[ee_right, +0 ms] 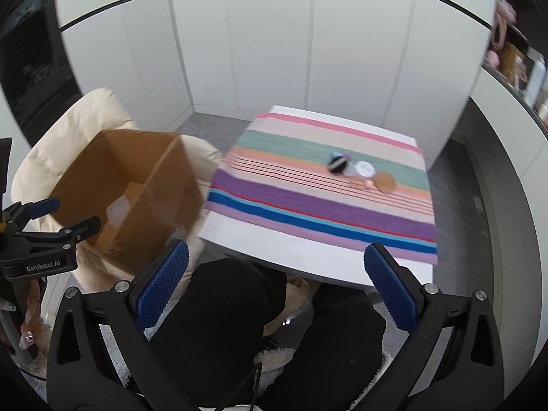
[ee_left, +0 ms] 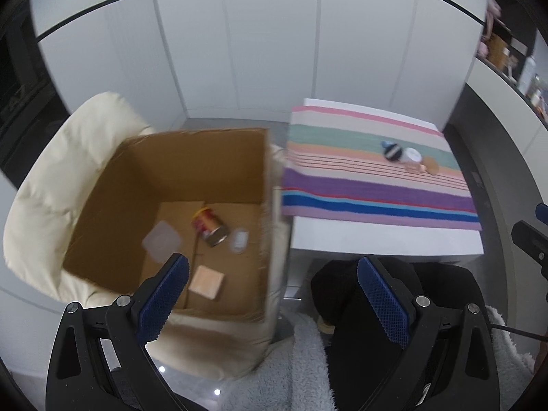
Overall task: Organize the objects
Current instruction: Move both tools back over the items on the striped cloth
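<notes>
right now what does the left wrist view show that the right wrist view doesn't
Only the left wrist view looks down onto the cardboard box floor: a tin can on its side, a peach square pad and clear plastic pieces.

Only the right wrist view shows the left gripper from outside, jaws open.

Both show the striped cloth with a small cluster of round items, and the cream cushion.

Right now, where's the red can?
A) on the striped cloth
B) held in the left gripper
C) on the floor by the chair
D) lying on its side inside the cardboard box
D: the left wrist view shows the red can lying on its side on the bottom of the open cardboard box, while the left gripper is open and empty.
</notes>
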The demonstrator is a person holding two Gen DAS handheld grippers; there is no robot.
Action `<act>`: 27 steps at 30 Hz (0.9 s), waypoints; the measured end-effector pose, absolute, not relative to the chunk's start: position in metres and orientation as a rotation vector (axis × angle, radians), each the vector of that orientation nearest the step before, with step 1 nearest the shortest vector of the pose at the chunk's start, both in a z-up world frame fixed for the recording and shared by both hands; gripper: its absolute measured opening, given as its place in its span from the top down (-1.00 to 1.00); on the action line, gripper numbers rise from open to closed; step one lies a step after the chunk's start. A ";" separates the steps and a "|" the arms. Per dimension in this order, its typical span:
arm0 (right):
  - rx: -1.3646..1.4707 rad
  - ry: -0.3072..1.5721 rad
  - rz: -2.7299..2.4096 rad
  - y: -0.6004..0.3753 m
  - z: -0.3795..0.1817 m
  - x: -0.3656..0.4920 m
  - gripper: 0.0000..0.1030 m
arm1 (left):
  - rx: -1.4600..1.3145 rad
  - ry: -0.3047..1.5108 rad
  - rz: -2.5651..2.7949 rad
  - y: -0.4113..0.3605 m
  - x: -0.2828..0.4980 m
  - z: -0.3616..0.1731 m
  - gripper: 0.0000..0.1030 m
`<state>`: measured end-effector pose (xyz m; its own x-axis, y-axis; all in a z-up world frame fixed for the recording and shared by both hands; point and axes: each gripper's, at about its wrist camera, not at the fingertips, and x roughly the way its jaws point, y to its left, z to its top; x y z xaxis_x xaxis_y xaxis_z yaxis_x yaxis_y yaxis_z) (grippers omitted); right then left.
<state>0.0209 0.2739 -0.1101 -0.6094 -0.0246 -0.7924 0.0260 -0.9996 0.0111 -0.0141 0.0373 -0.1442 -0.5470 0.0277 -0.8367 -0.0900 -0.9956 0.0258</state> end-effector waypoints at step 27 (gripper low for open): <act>1.582 -0.288 -2.959 0.437 -0.164 0.003 -1.00 | -1.412 0.247 2.495 0.219 -0.115 -0.162 -0.92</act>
<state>0.0030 0.4366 -0.1643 -0.5388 0.1178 -0.8341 -0.2764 -0.9601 0.0430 -0.1149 0.2191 -0.1619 -0.4920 0.1439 -0.8586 -0.3093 -0.9508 0.0178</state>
